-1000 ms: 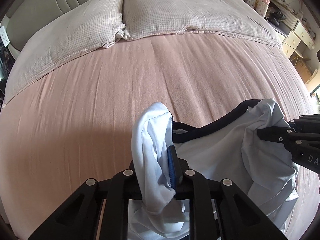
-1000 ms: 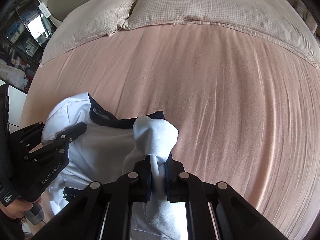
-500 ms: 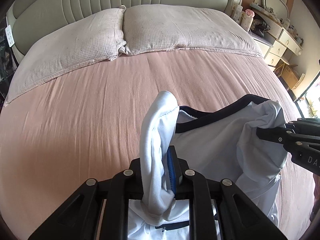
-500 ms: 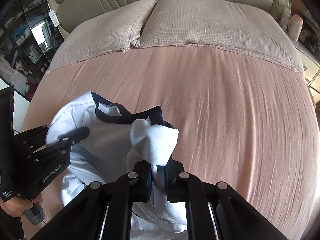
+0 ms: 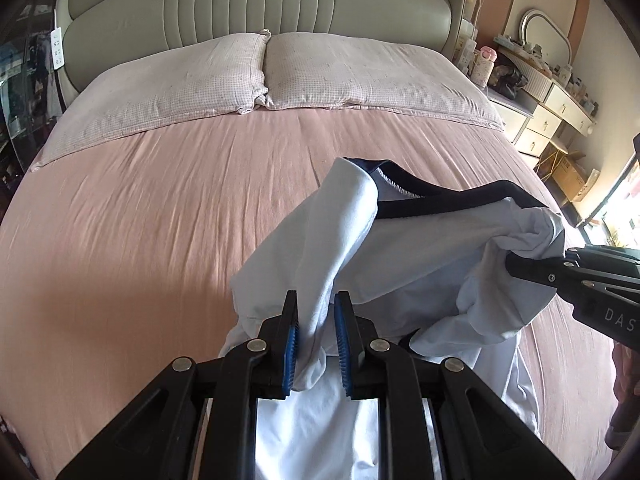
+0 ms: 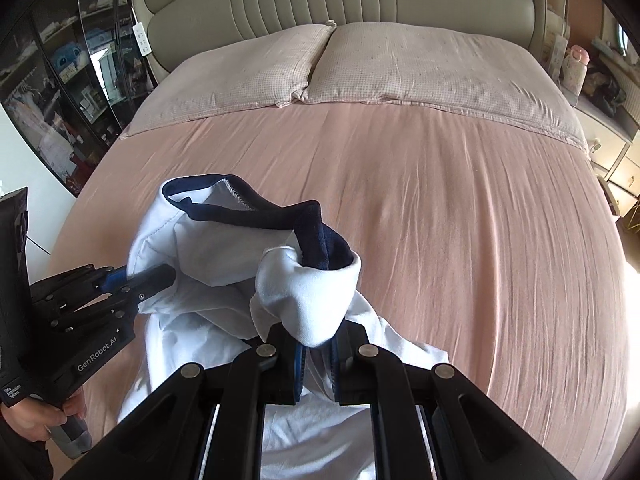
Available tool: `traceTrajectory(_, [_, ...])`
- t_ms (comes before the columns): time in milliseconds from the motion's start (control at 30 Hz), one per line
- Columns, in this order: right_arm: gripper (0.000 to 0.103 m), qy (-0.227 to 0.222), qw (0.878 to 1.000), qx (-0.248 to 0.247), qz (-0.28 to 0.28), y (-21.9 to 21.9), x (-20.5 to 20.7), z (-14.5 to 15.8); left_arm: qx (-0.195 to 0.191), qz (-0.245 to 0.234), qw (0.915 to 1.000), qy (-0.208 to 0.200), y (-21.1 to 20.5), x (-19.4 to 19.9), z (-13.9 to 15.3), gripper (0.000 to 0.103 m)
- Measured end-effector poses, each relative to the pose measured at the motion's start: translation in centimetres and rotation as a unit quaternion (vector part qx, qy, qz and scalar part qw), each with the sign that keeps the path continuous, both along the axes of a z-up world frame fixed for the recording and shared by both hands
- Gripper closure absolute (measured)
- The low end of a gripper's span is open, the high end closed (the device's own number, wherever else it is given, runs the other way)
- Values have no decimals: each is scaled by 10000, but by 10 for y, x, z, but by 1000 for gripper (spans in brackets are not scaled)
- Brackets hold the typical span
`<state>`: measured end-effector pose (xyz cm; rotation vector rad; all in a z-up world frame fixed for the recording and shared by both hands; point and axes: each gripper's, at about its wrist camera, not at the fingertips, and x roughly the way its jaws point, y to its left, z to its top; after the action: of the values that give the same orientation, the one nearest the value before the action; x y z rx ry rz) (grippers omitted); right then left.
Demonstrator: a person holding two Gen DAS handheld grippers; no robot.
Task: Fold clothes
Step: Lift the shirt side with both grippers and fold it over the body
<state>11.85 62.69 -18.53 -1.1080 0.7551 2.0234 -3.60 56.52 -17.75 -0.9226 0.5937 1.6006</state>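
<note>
The pale-blue cotton shirt with navy collar (image 5: 424, 248) hangs across the frame between the left gripper (image 5: 316, 340) and right gripper (image 6: 316, 354), both jaws pinching its shoulders above the pink bed (image 5: 140, 220).

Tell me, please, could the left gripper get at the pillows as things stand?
Probably not: the left gripper is shut on the white shirt, and the pillows lie far off across the bed.

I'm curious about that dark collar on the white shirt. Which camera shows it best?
The right wrist view: the navy collar opens toward the camera, its inner stitching visible. The left wrist view shows the collar edge-on, as a dark band.
</note>
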Motion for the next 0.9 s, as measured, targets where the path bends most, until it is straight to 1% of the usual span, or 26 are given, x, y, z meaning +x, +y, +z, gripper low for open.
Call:
traceTrajectory(200, [96, -98, 9996, 173, 177, -43, 17, 6, 164, -13, 9997, 164, -34, 21, 6, 88])
traceTrajectory(300, [96, -177, 9994, 247, 194, -65, 28, 4, 254, -26, 9996, 134, -50, 29, 11, 88])
traceTrajectory(400, [96, -208, 9996, 189, 102, -80, 41, -2, 323, -19, 9994, 87, -66, 34, 14, 88])
traceTrajectory(533, [96, -210, 9997, 31, -106, -96, 58, -10, 276, 63, 9995, -132, -84, 36, 10, 88])
traceTrajectory(733, [96, -337, 9991, 182, -169, -116, 74, -8, 323, 103, 9990, -306, -108, 34, 11, 88])
traceTrajectory(833, [96, -204, 9995, 134, -199, -119, 82, -5, 395, 143, 9987, -280, -119, 36, 16, 92])
traceTrajectory(900, [96, -138, 9996, 152, -180, -122, 86, -2, 345, 34, 9993, -168, -122, 40, 17, 92])
